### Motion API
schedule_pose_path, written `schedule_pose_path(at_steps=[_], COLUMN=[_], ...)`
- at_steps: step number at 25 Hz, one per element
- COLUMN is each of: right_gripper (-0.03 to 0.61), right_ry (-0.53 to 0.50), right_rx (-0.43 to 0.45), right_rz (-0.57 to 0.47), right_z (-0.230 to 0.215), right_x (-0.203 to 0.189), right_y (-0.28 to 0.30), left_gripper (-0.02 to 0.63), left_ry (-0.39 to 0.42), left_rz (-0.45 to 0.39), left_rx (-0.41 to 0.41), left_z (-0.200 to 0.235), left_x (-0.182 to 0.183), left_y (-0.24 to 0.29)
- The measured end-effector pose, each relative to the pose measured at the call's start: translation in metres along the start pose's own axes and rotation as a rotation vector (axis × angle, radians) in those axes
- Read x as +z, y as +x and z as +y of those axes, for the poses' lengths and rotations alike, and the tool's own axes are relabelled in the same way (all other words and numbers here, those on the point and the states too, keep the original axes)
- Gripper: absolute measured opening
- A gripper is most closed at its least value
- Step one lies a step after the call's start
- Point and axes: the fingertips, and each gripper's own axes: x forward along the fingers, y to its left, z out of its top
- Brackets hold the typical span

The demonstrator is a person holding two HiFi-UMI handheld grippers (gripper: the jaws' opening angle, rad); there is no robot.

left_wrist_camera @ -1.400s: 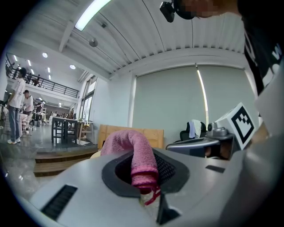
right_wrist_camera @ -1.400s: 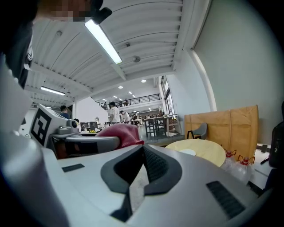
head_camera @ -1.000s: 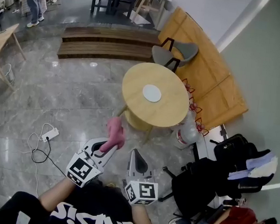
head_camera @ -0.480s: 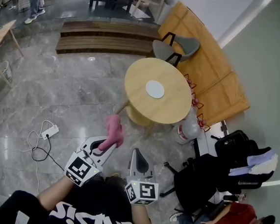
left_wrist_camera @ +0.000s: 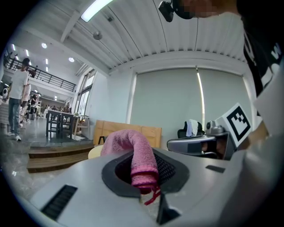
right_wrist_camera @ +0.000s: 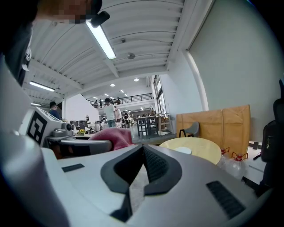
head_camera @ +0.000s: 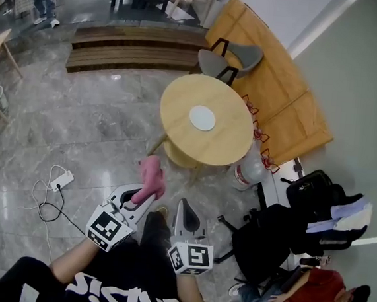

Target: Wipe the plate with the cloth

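A white plate (head_camera: 203, 118) lies in the middle of a round wooden table (head_camera: 180, 96) well ahead of me; the plate (right_wrist_camera: 183, 150) also shows small in the right gripper view. My left gripper (head_camera: 146, 195) is shut on a pink cloth (head_camera: 151, 175), whose rolled end sticks up out of the jaws (left_wrist_camera: 135, 155). My right gripper (head_camera: 182, 208) is held beside it, shut with nothing between its pads. Both are held in the air over the floor, short of the table.
A grey chair (head_camera: 231, 57) stands behind the table against a wooden panel (head_camera: 280, 96). A water jug (head_camera: 247, 173) sits at the table's right. A power strip with cable (head_camera: 59, 181) lies on the marble floor at left. A seated person (head_camera: 307, 298) and bags (head_camera: 316, 206) are at right.
The table and plate have shifted slightly in the head view as I move; both grippers keep their pose, the left still gripping the cloth.
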Motion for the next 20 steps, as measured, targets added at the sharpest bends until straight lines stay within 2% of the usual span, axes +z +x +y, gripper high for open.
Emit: schedule_pose_path(at_steps=[10, 20], right_gripper=[0.021, 0.021], right_ry=[0.016, 0.044], right_rx=[0.005, -0.003], right_rz=[0.005, 0.035], right_z=[-0.041, -0.113], right_x=[0.008, 0.012], right_y=[0.046, 0.097], left_gripper=[0.052, 0.052], left_ry=[0.016, 0.009], left_rz=[0.004, 0.028], left_rx=[0.005, 0.000], left_z=[0.029, 0.054], left_x=[0.009, 0.012], left_y=[0.053, 0.143])
